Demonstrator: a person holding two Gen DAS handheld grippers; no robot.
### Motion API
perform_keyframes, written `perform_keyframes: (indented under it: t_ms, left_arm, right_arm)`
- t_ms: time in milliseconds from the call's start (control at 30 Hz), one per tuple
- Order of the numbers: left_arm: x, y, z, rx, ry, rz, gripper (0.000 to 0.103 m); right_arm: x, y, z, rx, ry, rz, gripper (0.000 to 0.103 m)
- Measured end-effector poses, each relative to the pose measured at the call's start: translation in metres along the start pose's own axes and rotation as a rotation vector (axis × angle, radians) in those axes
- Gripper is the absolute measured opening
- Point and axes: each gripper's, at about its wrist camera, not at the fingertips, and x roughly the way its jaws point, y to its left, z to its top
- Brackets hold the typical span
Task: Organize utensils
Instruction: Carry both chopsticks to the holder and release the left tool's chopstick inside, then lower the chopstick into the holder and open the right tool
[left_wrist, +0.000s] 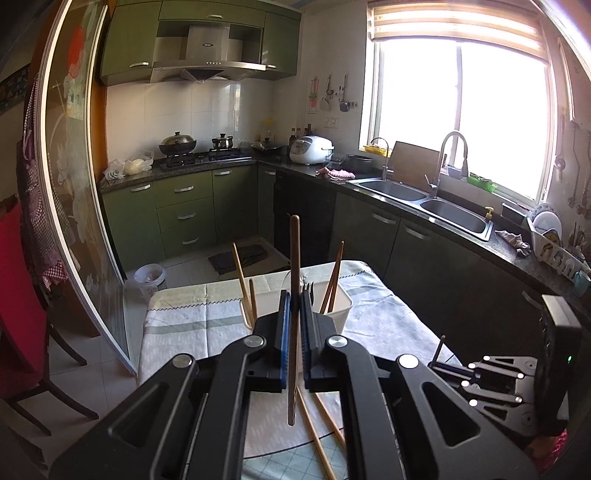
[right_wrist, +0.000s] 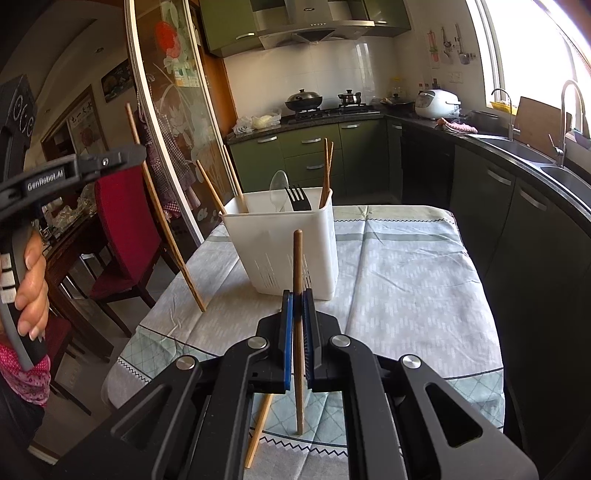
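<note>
the left gripper (left_wrist: 294, 314) is clamped on a dark chopstick (left_wrist: 293, 314), held upright above the table (left_wrist: 177, 328). the right gripper (right_wrist: 297, 314) pinches another chopstick (right_wrist: 297, 332) just near the white utensil holder (right_wrist: 280, 243), which holds chopsticks, a spoon (right_wrist: 279, 192) and a fork (right_wrist: 297, 197). loose chopsticks (left_wrist: 314, 432) lie on the near cloth.

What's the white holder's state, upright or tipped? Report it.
Upright. The holder stands on its base on the tablecloth, open end up, with chopsticks, a spoon and a fork sticking out.
</note>
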Motion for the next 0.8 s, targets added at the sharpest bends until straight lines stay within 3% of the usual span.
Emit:
perform_keyframes:
  t_ms: [467, 633, 800]
  left_arm:
    - [0.032, -0.008, 0.087, -0.009, -0.059, 0.060, 0.005]
    - [0.065, -0.002, 0.089, -0.023, -0.017, 0.102, 0.005]
    - [0.102, 0.013, 0.067, -0.053, 0.089, 0.097, 0.005]
  right_arm:
    - [-0.001, -0.005, -0.001, 0.000, 0.001, 0.009, 0.006]
    - [0.000, -0.005, -0.001, -0.004, 0.002, 0.018, 0.006]
    - [0.002, -0.007, 0.001, 0.001, 0.009, 0.025, 0.006]
